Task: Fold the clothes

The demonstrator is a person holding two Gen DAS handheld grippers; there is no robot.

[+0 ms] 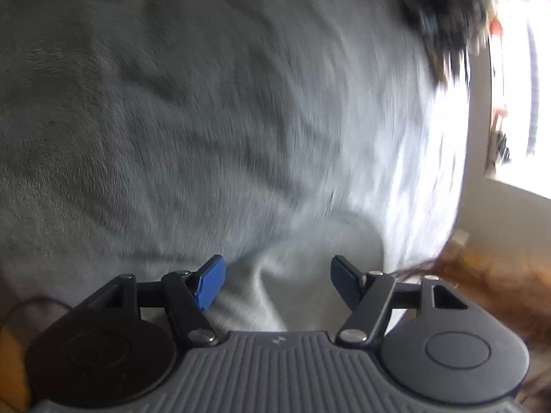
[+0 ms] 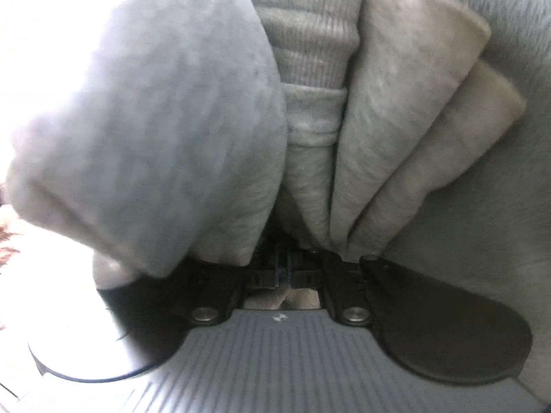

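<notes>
my right gripper (image 2: 284,272) is the landmark here, and closest to it the blue pads are pressed together on a bunch of the grey garment (image 2: 193,110), so i have it pinched. the cloth fans out from that pinch in several thick folds, which tells me i hold gathered layers and not one edge; i judge that is so the whole bundle travels together when i carry it over. a little farther from the right gripper a ribbed cuff (image 2: 310,41) stands up between the folds, so a sleeve end or hem is caught in the stack. beyond that there is only more grey fabric and bright glare, and i cannot tell what the garment rests on

my left gripper (image 1: 277,280) has its blue pads spread wide with nothing between them. a soft ridge of the same grey garment (image 1: 213,130) lies just past its tips, and farther on the cloth spreads broad and wrinkled, the picture blurred. at the far edge i see a dark patterned fabric (image 1: 444,17) and a bright window (image 1: 516,79). i judge the free fingers are there to take or smooth that ridge
</notes>
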